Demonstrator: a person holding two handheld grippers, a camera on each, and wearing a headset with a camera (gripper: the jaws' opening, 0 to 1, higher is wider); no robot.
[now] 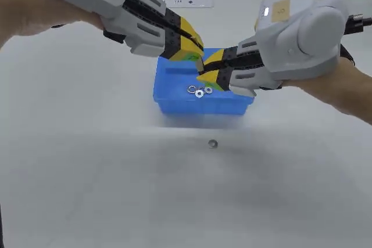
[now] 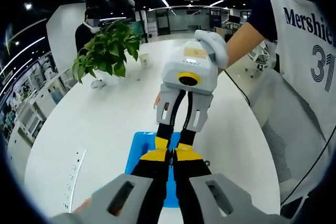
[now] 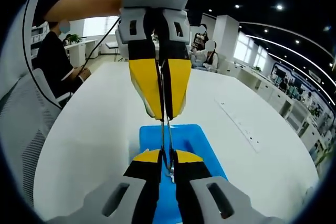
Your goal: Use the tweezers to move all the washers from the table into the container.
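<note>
Head view: the left gripper and right gripper met over the blue container, which held several washers. One loose washer lay on the tabletop just nearer. Thin, light and slippery, it probably wanted pinching across its rim.

Left gripper view: the left gripper's jaws were closed, and a jersey read "Mershi…" and "31".

Right gripper view: both grippers clamped the slim tweezers.
</note>
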